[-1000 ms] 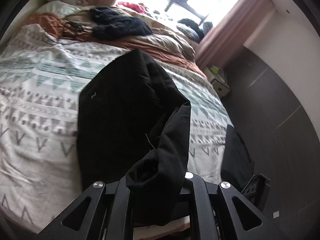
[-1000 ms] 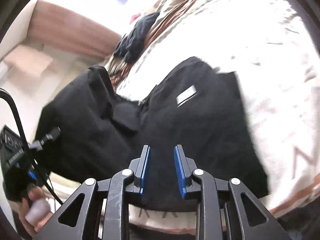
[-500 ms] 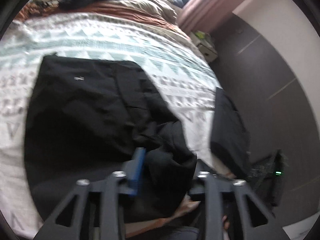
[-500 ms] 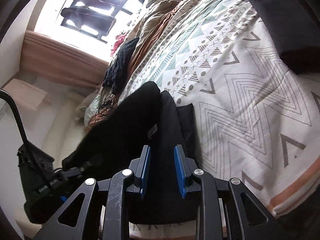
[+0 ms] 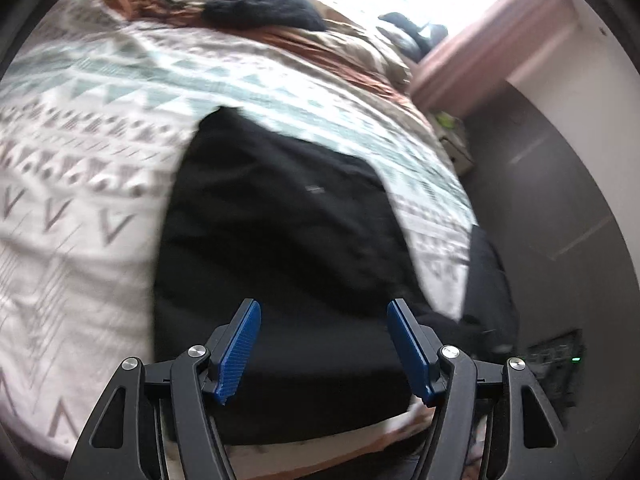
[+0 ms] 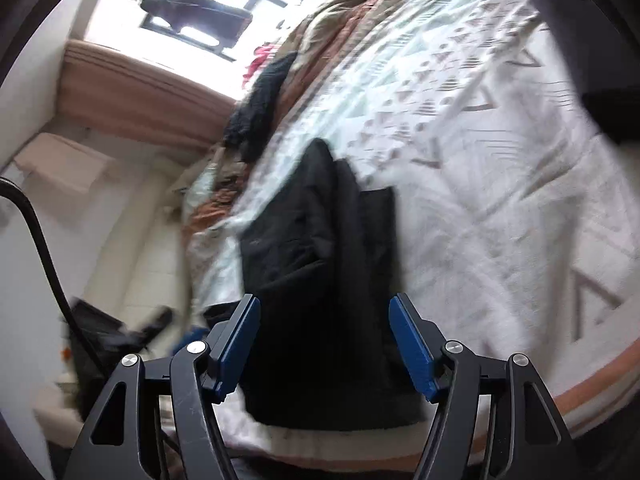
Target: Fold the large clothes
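Your left gripper (image 5: 323,344) was opening its jaws over the black garment (image 5: 280,240), which lay folded on the patterned bedspread (image 5: 80,160) near the bed's front edge; nothing sat pinched between the blue pads (image 5: 240,348). Your right gripper (image 6: 324,344) was opening too, pads clear of the cloth, with the same garment (image 6: 332,260) spread flat beneath and ahead of it. A dark knitted pile (image 5: 260,4) lay well apart, toward the window (image 6: 192,4).
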{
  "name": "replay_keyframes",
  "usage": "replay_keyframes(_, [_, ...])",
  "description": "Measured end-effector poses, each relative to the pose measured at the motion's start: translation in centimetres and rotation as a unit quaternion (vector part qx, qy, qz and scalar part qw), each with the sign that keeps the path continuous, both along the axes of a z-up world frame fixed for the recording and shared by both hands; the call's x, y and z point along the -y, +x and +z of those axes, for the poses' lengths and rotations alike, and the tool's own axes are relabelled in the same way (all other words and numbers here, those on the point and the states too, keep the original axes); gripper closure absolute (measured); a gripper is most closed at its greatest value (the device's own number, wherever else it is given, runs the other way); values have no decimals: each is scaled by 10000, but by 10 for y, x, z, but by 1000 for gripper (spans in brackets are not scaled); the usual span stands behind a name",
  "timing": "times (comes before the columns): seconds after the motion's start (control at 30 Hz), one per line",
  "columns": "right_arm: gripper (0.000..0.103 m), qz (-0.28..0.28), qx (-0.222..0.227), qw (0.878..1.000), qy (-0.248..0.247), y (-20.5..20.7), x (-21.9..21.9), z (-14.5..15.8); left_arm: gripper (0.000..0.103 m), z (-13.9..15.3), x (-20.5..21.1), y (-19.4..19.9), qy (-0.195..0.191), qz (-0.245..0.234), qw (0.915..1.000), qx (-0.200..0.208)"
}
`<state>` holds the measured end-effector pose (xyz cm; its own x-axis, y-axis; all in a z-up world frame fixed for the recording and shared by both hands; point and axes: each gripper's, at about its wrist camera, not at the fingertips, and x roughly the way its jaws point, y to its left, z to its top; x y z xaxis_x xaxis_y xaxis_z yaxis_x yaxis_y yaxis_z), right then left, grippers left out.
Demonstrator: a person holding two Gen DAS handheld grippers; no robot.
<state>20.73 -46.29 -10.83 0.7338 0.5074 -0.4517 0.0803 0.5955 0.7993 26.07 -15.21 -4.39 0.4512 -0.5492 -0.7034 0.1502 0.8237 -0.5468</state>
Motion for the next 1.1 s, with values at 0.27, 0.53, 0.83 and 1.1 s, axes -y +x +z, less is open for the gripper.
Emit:
replay_keyframes(0.27, [22,31,485,9987,142,10,-21,16,36,-34,-39,-22,-1,496,9981,-365])
replay_keyframes(0.53, [72,82,232,9983,-519,17,-51,13,36,-31,-76,-43,163,713,9969,-305])
replay_keyframes(0.83, [95,91,-201,9983,-549,-8,-41,-27,36,-49,-71,-48,107,602,9974,-372])
replay_keyframes(1.1, [98,-62,-613,9971,-441,-26,-33,-61,44,-80,-40,-36,438,304,9968,-599])
